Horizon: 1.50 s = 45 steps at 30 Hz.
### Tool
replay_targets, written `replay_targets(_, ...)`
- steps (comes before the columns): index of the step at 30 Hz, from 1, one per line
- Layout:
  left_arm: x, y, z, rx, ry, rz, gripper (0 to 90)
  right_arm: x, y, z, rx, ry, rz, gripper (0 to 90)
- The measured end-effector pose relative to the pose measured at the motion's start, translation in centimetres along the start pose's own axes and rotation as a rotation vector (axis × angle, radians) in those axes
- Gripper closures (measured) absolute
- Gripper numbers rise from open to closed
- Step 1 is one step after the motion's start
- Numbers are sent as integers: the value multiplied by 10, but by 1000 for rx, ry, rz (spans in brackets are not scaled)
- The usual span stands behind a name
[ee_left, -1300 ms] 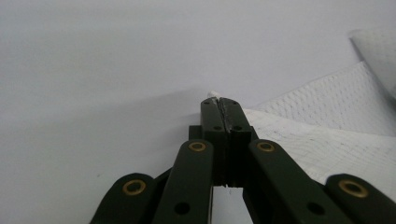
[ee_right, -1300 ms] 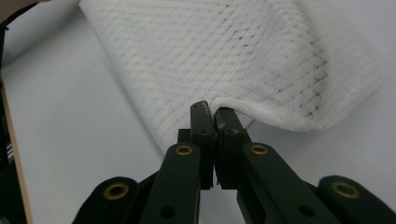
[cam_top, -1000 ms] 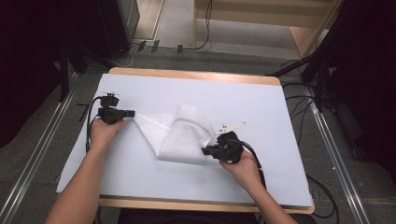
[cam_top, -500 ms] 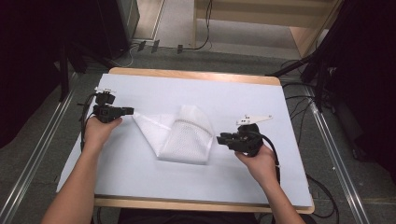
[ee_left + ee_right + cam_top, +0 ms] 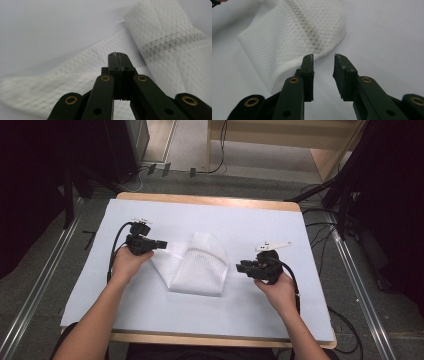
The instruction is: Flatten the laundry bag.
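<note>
No readable text, labels, brand names, numbers or signs appear anywhere in these camera views.

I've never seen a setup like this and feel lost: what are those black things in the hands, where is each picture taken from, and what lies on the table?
No robot is here: a person holds a hand-held clamp with two black jaws in each hand. The high view looks down from above the person's side of the table. There the left tool sits at the left and the right tool at the right. The other two pictures come from small cameras riding on each tool, looking along its jaws.

On the white-covered table lies a folded white mesh cloth with a grey stripe. The left tool's jaws are closed over the cloth's edge; whether they pinch it is hard to tell. The right tool's jaws stand open beside the cloth, holding nothing.
</note>
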<state>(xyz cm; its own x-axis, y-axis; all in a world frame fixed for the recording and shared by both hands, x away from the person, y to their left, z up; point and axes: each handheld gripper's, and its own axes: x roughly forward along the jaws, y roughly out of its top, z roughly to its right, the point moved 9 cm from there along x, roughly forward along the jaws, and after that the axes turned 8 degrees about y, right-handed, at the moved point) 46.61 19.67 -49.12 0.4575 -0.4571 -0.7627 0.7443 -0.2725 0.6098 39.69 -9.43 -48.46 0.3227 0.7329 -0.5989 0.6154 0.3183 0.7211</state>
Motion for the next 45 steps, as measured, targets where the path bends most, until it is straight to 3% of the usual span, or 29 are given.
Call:
replay_targets(2, 10, 0, 13, 28, -10, -14, 900, 3, -2, 3, 3, -6, -9, 691)
replay_targets(6, 21, -3, 27, 60, -18, -38, 900, 4, -3, 6, 7, -10, -9, 682)
replay_targets(13, 30, -8, 44, 78, -45, -62, 900, 4, -4, 11, 6, -24, -12, 671)
replay_targets(22, 31, -9, 61, 109, -73, -54, 900, 3, -6, 22, 24, -43, -13, 669)
replay_targets(28, 29, -9, 79, 142, -111, -47, 900, 0, -6, 31, 46, -58, -6, 670)
replay_targets(37, 27, -12, 102, 193, -146, -41, 900, 2, -6, 32, 45, -60, -9, 670)
replay_targets(45, 33, -17, 110, 217, -155, -65, 900, 5, -5, 30, 44, -52, -9, 669)
